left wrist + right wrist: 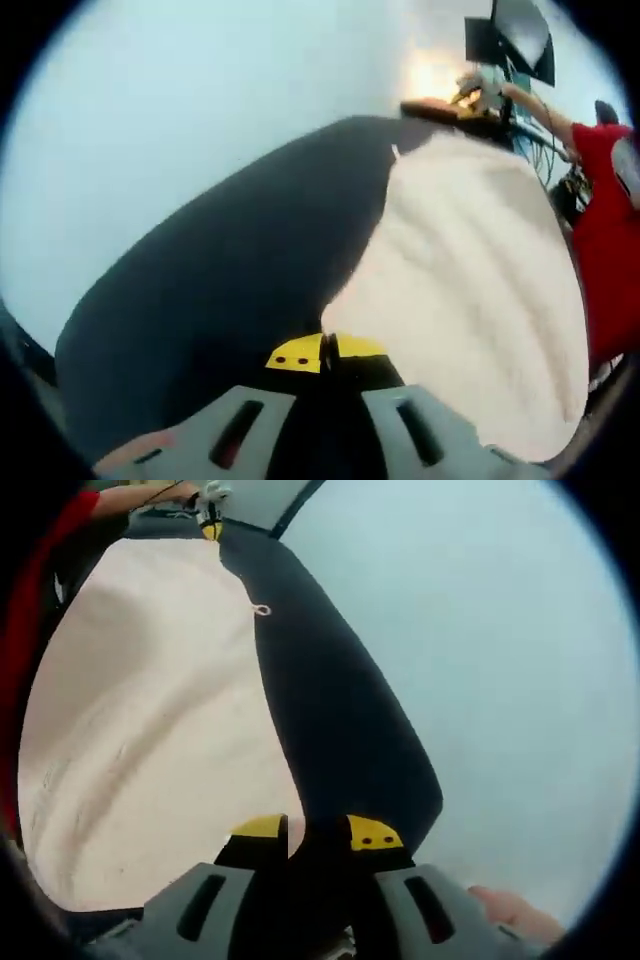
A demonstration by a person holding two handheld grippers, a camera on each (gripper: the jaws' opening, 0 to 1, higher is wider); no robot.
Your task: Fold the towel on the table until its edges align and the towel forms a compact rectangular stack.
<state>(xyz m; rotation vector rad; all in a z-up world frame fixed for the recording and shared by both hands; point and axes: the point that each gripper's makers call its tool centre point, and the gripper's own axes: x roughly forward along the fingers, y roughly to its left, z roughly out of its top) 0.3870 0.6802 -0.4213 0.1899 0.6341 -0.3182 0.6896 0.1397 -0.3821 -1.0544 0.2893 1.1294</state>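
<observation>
Pale, plain wall or floor takes up most of the background in both views, so plenty of free space out past the table's (230, 270) far side. That table is dark, nearly black, with a rounded-looking edge thanks to the fisheye.

Cream towel (480, 290) is spread flat over it, one long edge running down the dark tabletop, with a small loop tag (261, 610) at the corner.

Left gripper (328, 352) has its yellow-tipped jaws pinched together on the towel's near edge. Right gripper (315, 832) is doing the same at its own corner, jaws closed on the cloth.

Person's red sleeve (610, 240) sits along the towel's other side.
</observation>
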